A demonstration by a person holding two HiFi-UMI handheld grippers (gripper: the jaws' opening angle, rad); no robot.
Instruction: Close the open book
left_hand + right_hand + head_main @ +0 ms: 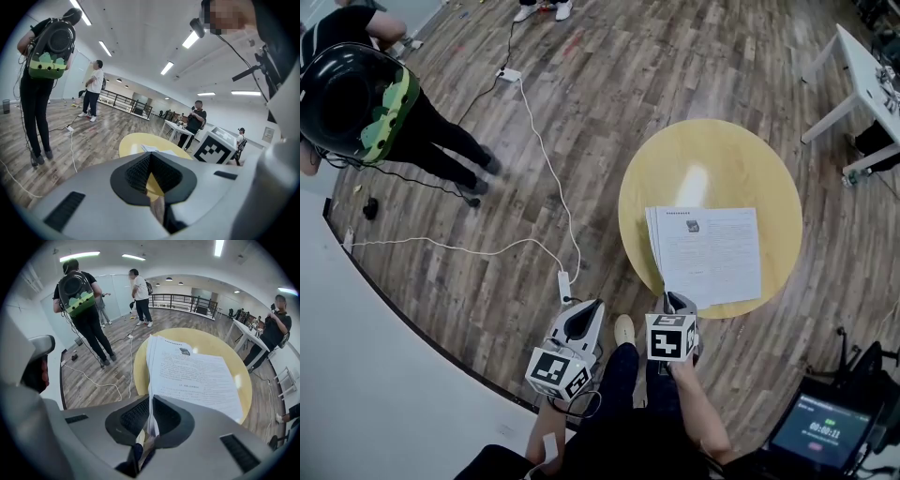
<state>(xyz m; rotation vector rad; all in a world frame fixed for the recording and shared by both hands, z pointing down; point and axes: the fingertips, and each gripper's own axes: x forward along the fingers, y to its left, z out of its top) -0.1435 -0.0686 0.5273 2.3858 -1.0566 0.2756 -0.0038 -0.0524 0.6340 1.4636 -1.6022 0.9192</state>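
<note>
An open book (712, 253) lies on the round yellow table (712, 155), its white printed pages facing up. My right gripper (675, 302) is at the book's near left corner. In the right gripper view the right gripper (151, 416) is shut on a thin sheaf of pages from the book (197, 373), lifted at the edge. My left gripper (584, 317) hangs left of the table over the wooden floor, apart from the book. In the left gripper view the left gripper (149, 173) is shut and holds nothing, and the table (136, 143) and book (157, 150) lie beyond it.
A person with a black and green backpack (366, 103) stands at the far left. A white cable with a power strip (563, 284) runs across the floor near the table. A white table (862, 66) stands far right, and a monitor (825, 431) sits at near right.
</note>
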